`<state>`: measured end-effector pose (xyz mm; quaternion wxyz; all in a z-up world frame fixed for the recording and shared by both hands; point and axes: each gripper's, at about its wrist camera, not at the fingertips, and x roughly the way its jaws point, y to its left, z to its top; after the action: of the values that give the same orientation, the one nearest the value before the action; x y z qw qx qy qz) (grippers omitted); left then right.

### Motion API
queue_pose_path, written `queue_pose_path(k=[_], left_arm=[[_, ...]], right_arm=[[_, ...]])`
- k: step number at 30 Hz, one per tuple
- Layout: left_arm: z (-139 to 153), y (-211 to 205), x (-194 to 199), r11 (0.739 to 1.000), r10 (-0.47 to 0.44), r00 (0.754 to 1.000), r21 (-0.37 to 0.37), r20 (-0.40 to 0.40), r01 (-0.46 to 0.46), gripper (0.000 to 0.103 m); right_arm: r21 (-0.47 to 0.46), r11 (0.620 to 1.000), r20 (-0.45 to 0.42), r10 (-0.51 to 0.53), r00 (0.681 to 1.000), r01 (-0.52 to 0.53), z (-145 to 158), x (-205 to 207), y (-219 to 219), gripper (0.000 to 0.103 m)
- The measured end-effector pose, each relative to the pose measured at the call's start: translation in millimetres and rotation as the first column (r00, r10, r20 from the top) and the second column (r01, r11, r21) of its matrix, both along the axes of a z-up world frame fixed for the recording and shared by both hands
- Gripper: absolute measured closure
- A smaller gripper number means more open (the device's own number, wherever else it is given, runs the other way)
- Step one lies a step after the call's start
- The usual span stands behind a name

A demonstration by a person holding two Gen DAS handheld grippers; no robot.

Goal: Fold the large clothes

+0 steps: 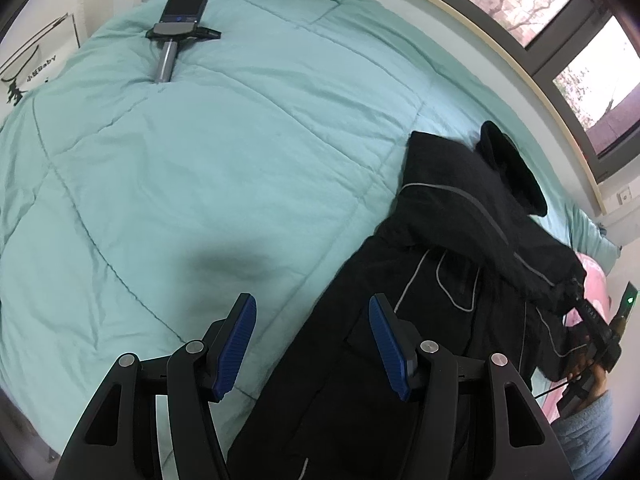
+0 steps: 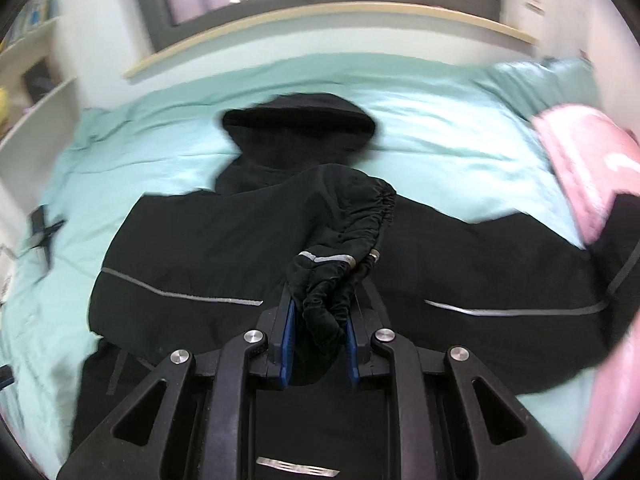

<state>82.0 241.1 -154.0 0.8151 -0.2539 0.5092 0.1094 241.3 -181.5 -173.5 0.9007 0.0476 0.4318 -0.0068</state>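
A black hooded jacket (image 2: 208, 248) with grey piping lies spread on a mint green quilt (image 2: 432, 132), hood (image 2: 298, 120) toward the window. My right gripper (image 2: 320, 320) is shut on the bunched sleeve cuff (image 2: 324, 276) and holds it above the jacket's middle. My left gripper (image 1: 312, 344) is open and empty, hovering over the jacket's lower edge (image 1: 360, 360) and the quilt (image 1: 200, 152). The right gripper (image 1: 592, 320) shows at the far right of the left wrist view, holding the sleeve (image 1: 536, 256).
A phone on a small stand (image 1: 180, 28) rests on the quilt at the far side. A pink blanket (image 2: 580, 168) lies at the bed's right. A window and wooden sill (image 2: 320, 28) run along the far wall. White shelves (image 2: 36, 92) stand at the left.
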Motion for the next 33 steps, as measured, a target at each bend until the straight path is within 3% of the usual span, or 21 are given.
queue_pose_path(k=[3,7,9,11,14,17,18,19,21,23,26,28,33], left_arm=[[-1.0,-4.3,2.9,1.0,-0.016,1.0,0.008,-0.007,0.016,0.043],[-5.0,-14.5,12.7,0.999,-0.044,0.999,0.009,-0.017,0.044,0.043],[-6.2,-23.7,21.1,0.997,-0.079,0.997,0.014,-0.019,0.079,0.043],[-4.6,-35.4,30.5,0.992,-0.121,0.993,0.034,-0.015,0.121,0.043],[2.2,-53.8,46.4,0.982,-0.161,0.987,0.104,0.0,0.16,0.043],[9.2,-69.2,70.5,0.977,-0.189,0.981,0.109,0.047,0.183,0.043],[9.2,-76.3,81.0,0.974,-0.213,0.975,0.092,0.057,0.208,0.043],[8.6,-86.2,92.6,0.966,-0.254,0.965,0.076,0.07,0.248,0.043],[3.7,-110.0,115.8,0.938,-0.344,0.934,0.079,0.099,0.337,0.043],[-5.7,-131.8,137.2,0.91,-0.413,0.904,0.097,0.111,0.404,0.043],[-36.9,-163.1,174.1,0.876,-0.481,0.873,0.083,0.074,0.476,0.043],[-68.9,-180.6,196.4,0.858,-0.51,0.86,0.071,0.014,0.508,0.043],[-119.7,-205.0,216.6,0.816,-0.572,0.82,0.084,-0.037,0.572,0.043]], right_arm=[[0.013,0.998,-0.04,-0.068,0.997,0.069,-17.9,-2.1,-26.1,0.08],[0.06,0.983,-0.17,-0.162,0.972,0.174,-74.7,10.1,-50.1,0.076],[0.016,0.974,-0.239,-0.214,0.947,0.225,-100.0,16.1,-49.7,0.057],[-0.017,0.968,-0.253,-0.247,0.935,0.251,-107.1,14.9,-46.3,0.041],[-0.106,0.936,-0.169,-0.349,0.922,0.335,-87.5,-0.5,-41.0,0.035],[-0.298,0.829,-0.018,-0.5,0.866,0.472,-53.8,-18.6,-31.1,0.016],[-0.32,0.805,0.015,-0.523,0.852,0.5,-45.5,-22.4,-27.1,0.013],[-0.3,0.808,0.051,-0.518,0.854,0.508,-35.0,-25.9,-21.3,0.013],[-0.148,0.905,0.061,-0.393,0.917,0.398,-23.4,-22.9,-9.0,0.013],[0.002,0.968,0.007,-0.252,0.968,0.252,-25.2,-11.8,5.8,0.013],[0.14,0.982,-0.057,-0.121,0.991,0.128,-41.3,5.2,31.7,0.013],[0.149,0.985,-0.078,-0.076,0.994,0.087,-54.4,14.8,48.5,0.013],[0.124,0.992,-0.164,-0.012,0.986,0.033,-97.3,35.0,75.4,0.013]])
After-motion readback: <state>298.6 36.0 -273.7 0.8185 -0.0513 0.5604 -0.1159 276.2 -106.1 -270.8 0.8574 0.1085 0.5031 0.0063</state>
